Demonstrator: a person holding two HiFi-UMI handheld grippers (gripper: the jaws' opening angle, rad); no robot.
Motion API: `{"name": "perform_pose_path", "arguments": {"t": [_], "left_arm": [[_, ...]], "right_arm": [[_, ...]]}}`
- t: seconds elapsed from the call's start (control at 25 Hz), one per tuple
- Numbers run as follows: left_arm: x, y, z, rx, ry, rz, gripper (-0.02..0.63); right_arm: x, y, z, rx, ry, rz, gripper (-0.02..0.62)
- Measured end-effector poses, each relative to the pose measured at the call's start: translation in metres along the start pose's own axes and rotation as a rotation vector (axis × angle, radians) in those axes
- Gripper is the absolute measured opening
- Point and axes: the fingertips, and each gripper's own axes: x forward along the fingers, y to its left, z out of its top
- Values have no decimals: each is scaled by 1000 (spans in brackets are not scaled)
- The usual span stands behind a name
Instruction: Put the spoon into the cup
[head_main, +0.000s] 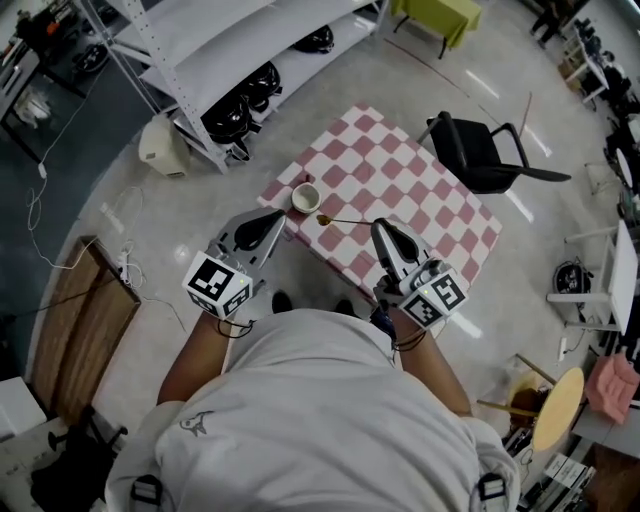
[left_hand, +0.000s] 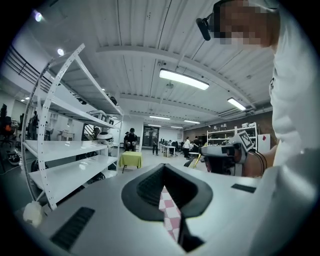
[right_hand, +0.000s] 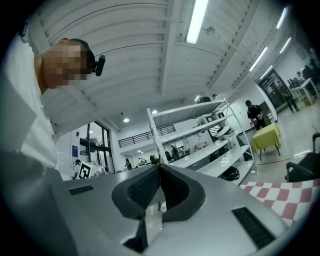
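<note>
spoon (head_main: 345, 221) is lying flat on the pink-checkered bench (head_main: 440, 200), outside the cup (head_main: 305, 197), its bowl end sitting just beside the cup. cup is standing upright near the bench's edge, and what it is holding is too small to tell. left gripper (head_main: 277, 216) and right gripper (head_main: 384, 228) are hovering on either side of the spoon, each clenched on nothing, jaw tips meeting.
</note>
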Motion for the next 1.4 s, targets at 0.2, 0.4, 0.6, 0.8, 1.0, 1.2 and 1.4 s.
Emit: {"name": "perform_pose_path", "arguments": {"t": [0.2,0.4,0.6,0.8,1.0,1.2,1.4], "left_arm": [[-26,32,-6,0,13,-17,14],[-34,47,-18,-24,28,-35,14],[-30,63,-35,-31,59,-21,14],[-27,73,-45,-84,65,-3,14],[-14,81,-60,-115,100,7,14],[7,92,-73,-146,123,21,14],[32,98,-82,-160,147,15,14]], "right_arm": [[22,17,-16,7,-8,-41,34],[39,21,-32,24,12,-62,34],[55,9,-42,38,41,-58,34],[66,-14,-49,51,77,-54,34],[78,-38,-59,88,118,-50,34],[89,-68,-68,107,152,-39,34],[103,-100,-76,125,188,-31,34]]}}
